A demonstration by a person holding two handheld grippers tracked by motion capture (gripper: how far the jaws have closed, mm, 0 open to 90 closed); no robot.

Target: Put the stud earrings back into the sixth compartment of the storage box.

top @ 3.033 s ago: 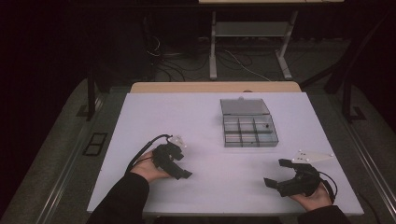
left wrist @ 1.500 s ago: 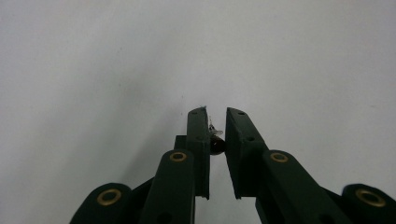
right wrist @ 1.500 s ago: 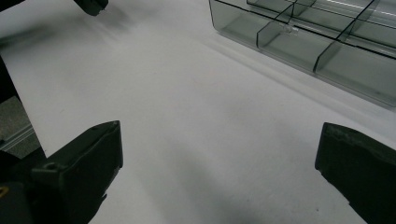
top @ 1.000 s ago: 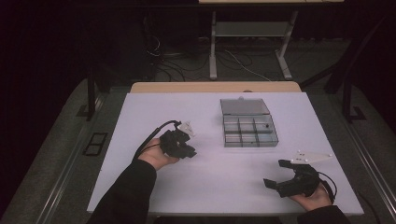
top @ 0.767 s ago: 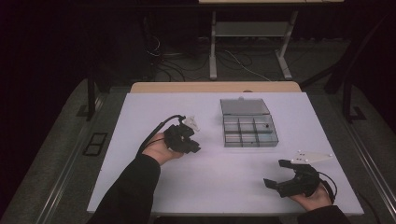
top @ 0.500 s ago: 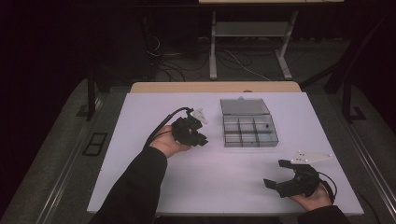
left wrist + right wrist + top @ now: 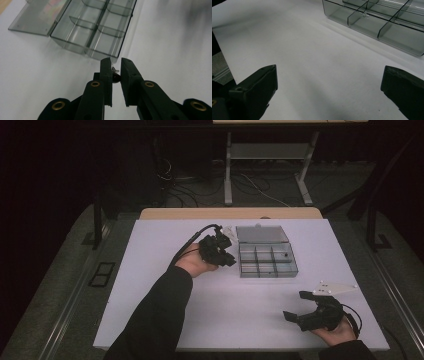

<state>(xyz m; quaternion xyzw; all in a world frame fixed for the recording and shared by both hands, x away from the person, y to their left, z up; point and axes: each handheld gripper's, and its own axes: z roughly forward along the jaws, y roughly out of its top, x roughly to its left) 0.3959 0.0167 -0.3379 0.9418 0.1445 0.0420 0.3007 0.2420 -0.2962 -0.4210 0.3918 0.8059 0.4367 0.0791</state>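
A clear grey compartment box [image 7: 268, 268] stands at the table's middle back with its lid [image 7: 261, 234] laid open behind it. My left gripper [image 7: 226, 258] hovers just left of the box, shut on a small dark part [image 7: 115, 77] with a silvery tip. In the left gripper view the box [image 7: 75, 45] lies just beyond the left gripper [image 7: 115, 63]. A tiny dark item [image 7: 286, 255] lies in a back right compartment. My right gripper [image 7: 298, 305] rests near the front right, open with nothing between its fingers. In the right gripper view the box [image 7: 372, 27] lies beyond the right gripper [image 7: 329, 72].
The white table top [image 7: 150, 270] ends in a wooden strip [image 7: 200, 213] at the back. Dark floor with cables and a metal table frame [image 7: 227, 175] lies beyond. Bare surface spreads between the two hands.
My left hand has travelled from the front left up and rightward to the box's left side, still shut on the small part. The right hand has stayed put.
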